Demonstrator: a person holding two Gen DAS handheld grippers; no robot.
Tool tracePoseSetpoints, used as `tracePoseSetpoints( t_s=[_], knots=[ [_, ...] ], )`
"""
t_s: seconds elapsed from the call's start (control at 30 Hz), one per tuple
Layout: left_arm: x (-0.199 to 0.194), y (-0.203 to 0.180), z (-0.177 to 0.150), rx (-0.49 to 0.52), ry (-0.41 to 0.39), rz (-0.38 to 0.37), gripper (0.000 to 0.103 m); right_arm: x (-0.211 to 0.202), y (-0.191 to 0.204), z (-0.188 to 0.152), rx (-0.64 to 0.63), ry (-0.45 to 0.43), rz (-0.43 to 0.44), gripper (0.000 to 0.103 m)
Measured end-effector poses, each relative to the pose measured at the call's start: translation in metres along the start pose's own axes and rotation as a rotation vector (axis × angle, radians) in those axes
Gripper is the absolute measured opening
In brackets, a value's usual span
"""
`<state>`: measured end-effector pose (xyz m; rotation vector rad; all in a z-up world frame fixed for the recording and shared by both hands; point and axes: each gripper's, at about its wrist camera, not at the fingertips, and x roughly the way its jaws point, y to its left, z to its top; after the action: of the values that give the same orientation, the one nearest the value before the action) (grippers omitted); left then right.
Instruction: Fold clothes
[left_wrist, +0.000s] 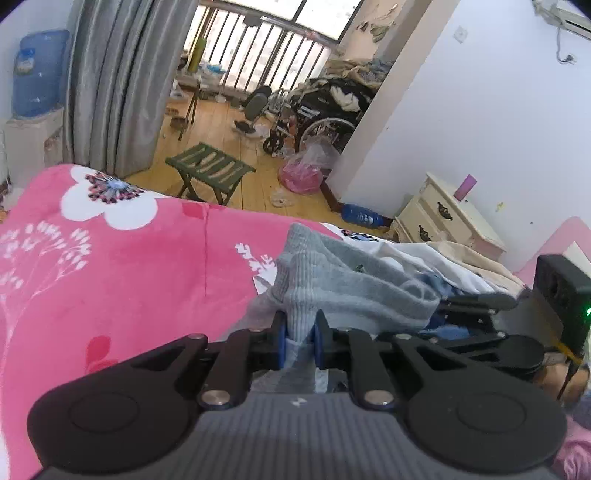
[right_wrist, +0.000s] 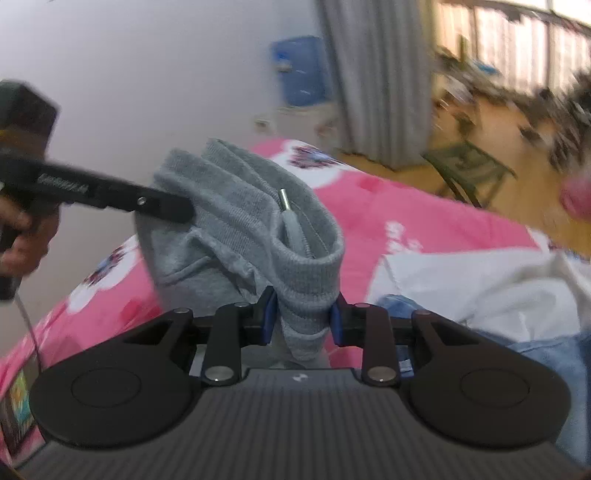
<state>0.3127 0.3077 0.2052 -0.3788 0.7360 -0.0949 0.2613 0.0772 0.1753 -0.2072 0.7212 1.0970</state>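
A grey knitted garment (left_wrist: 343, 284) with a ribbed hem is held up over the pink flowered blanket (left_wrist: 110, 266). My left gripper (left_wrist: 300, 332) is shut on a fold of its ribbed edge. In the right wrist view the same grey garment (right_wrist: 243, 221) shows a drawstring with a metal tip (right_wrist: 285, 201). My right gripper (right_wrist: 303, 317) is shut on its ribbed band. The left gripper (right_wrist: 173, 208) reaches in from the left, held by a hand (right_wrist: 22, 236), and pinches the cloth's far side. The right gripper (left_wrist: 491, 310) appears at the right of the left wrist view.
White cloth (right_wrist: 480, 284) and blue denim (right_wrist: 546, 354) lie heaped on the bed at the right. Beyond the bed are a green folding stool (left_wrist: 210, 170), a wheelchair (left_wrist: 321, 114), a cream nightstand (left_wrist: 447, 218), grey curtains (left_wrist: 118, 81) and a water dispenser (left_wrist: 37, 74).
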Motion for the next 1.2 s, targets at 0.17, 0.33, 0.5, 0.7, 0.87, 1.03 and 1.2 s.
tracePoseSetpoints(
  t_s=[0.17, 0.33, 0.5, 0.7, 0.87, 1.03, 1.2],
  knots=[
    [-0.061, -0.024, -0.049, -0.013, -0.088, 0.043, 0.014, -0.045, 0.037, -0.014, -0.147, -0.075, 0.063, 0.027],
    [-0.12, -0.057, -0.116, -0.023, -0.201, 0.073, 0.014, -0.091, 0.08, -0.051, -0.254, -0.195, 0.09, 0.026],
    [-0.174, -0.086, -0.191, -0.051, -0.279, 0.109, 0.013, -0.128, 0.12, -0.104, -0.337, -0.28, 0.179, 0.026],
    [-0.245, -0.11, -0.257, -0.06, -0.35, 0.147, 0.013, -0.177, 0.174, -0.146, -0.411, -0.338, 0.293, 0.026],
    [-0.306, -0.12, -0.311, -0.11, -0.391, 0.157, 0.013, -0.207, 0.221, -0.165, -0.459, -0.405, 0.377, 0.026],
    [-0.363, -0.134, -0.363, -0.088, -0.39, 0.218, 0.014, -0.224, 0.269, -0.194, -0.532, -0.399, 0.497, 0.026],
    [-0.405, -0.136, -0.414, -0.08, -0.373, 0.246, 0.014, -0.236, 0.317, -0.227, -0.618, -0.373, 0.624, 0.026]
  ],
)
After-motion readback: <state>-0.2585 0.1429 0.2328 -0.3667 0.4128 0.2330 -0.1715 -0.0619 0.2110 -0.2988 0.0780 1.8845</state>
